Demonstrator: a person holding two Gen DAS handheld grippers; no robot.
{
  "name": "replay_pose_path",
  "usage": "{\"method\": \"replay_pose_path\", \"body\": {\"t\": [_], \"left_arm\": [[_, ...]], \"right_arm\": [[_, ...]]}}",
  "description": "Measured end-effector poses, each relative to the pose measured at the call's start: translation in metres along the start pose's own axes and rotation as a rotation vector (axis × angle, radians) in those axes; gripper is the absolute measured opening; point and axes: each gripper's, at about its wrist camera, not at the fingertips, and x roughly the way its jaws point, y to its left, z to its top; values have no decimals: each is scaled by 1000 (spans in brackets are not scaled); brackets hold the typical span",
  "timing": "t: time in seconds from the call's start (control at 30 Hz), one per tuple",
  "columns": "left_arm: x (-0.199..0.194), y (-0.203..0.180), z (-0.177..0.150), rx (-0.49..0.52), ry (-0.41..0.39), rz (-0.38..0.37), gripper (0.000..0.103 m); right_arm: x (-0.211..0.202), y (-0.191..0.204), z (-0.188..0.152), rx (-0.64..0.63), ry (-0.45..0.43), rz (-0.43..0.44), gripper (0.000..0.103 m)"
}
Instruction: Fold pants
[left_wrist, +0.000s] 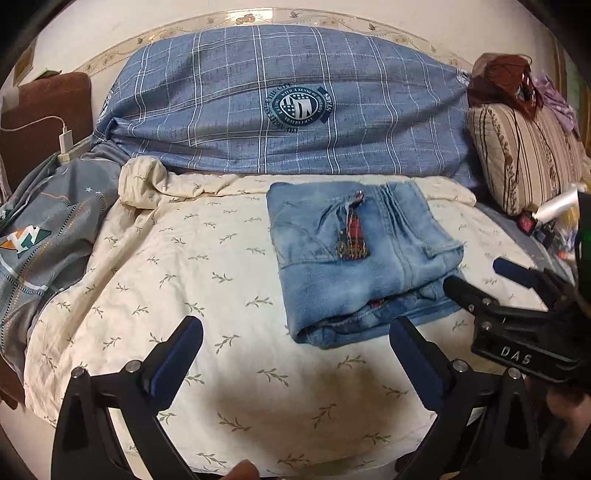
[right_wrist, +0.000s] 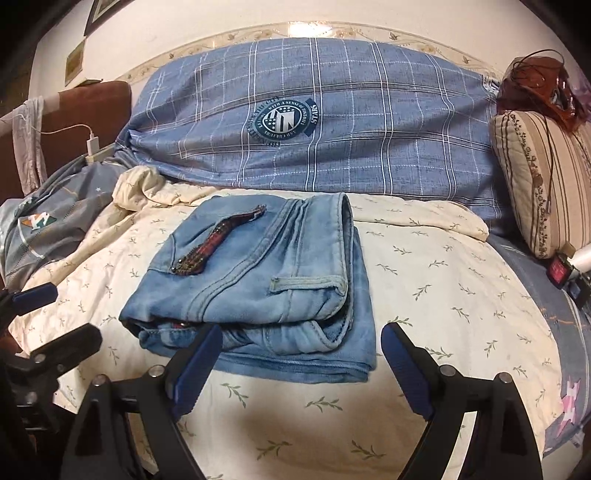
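Holding both claws wide and empty, I hover just short of one pair of faded light-blue denim pants (right_wrist: 258, 280), folded into a thick, squarish bundle on the cream leaf-print sheet (right_wrist: 443, 288) of the bed. My right claw (right_wrist: 299, 365) sits at the bundle's near edge, my left claw (left_wrist: 295, 362) just beside it over bare sheet. I judge the denim soft but fairly heavy, not slippery or fragile; the stacked layers would likely slide apart if lifted by one corner, so I would take hold at the thick folded near edge, pinching all layers together. I count one pair of pants, two claws, one big blue checked pillow (right_wrist: 332, 122) behind and one striped beige cushion (right_wrist: 535, 177).
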Motion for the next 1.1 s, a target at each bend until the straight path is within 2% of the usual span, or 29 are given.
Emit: {"method": "replay_pose_path", "body": {"t": [0.1, 0.37, 0.57, 0.87, 1.1], "left_arm": [[-5, 3, 5, -25, -7, -16, 101], [-18, -6, 7, -31, -14, 7, 101], [-19, -12, 4, -46, 5, 9, 101], [-11, -9, 0, -29, 29, 77, 101], [-4, -11, 1, -16, 43, 85, 101]], "right_arm": [[-4, -4, 0, 8, -12, 1, 90], [-21, -17, -4, 21, -46, 13, 90], [-26, -23, -9, 13, -28, 32, 90], [-25, -30, -14, 13, 32, 34, 90], [-26, -20, -10, -42, 56, 41, 90]]}}
